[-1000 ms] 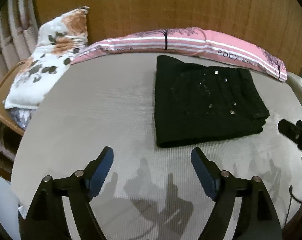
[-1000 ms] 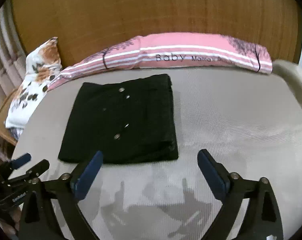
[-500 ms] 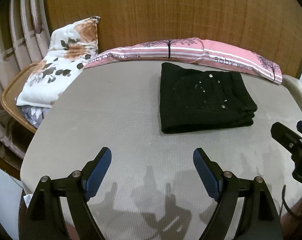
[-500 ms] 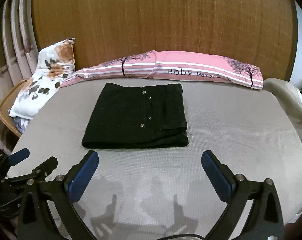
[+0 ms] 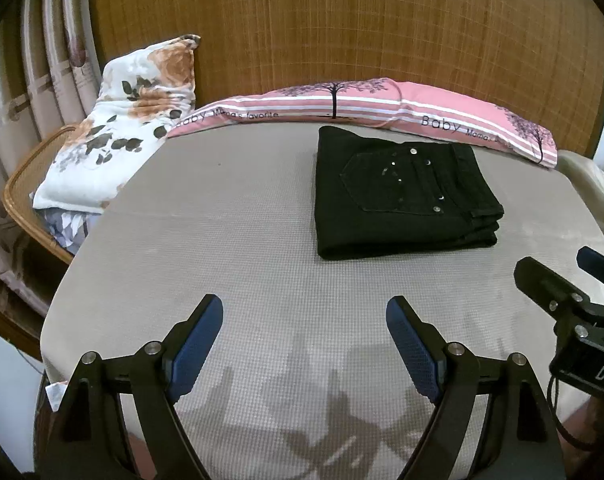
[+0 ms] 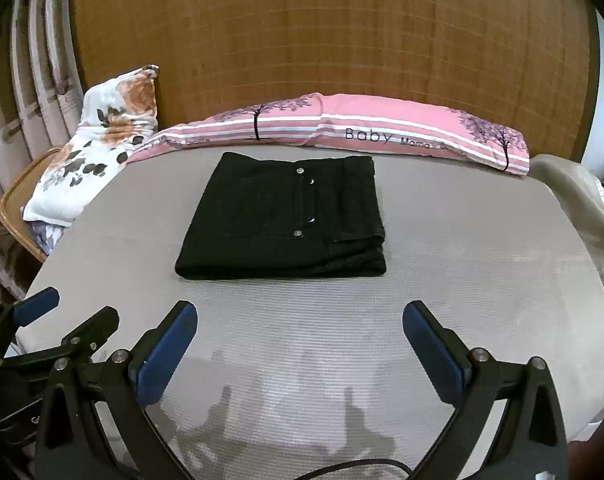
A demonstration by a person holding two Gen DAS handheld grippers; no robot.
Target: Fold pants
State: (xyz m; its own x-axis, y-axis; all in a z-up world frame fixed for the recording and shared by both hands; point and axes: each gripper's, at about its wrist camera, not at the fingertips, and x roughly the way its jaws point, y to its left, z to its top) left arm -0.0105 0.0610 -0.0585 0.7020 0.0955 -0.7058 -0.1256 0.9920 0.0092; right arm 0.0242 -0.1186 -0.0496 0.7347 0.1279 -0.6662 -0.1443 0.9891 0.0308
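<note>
Black pants (image 5: 398, 196) lie folded into a neat flat rectangle on the grey mattress (image 5: 230, 248), with silver studs on top. They also show in the right wrist view (image 6: 286, 220). My left gripper (image 5: 304, 314) is open and empty, well short of the pants and to their left. My right gripper (image 6: 300, 324) is open and empty, in front of the pants' near edge and apart from it. The right gripper also shows at the right edge of the left wrist view (image 5: 570, 280).
A long pink striped pillow (image 6: 362, 130) lies along the wooden headboard (image 6: 322, 40) behind the pants. A floral pillow (image 5: 122, 132) leans at the back left over a wicker chair (image 5: 26, 184). Curtains hang at the left. The mattress edge drops off at left and right.
Both grippers have pulled back and risen away from the pants, which now sit farther off. The pants have not moved. Both grippers stay open.
</note>
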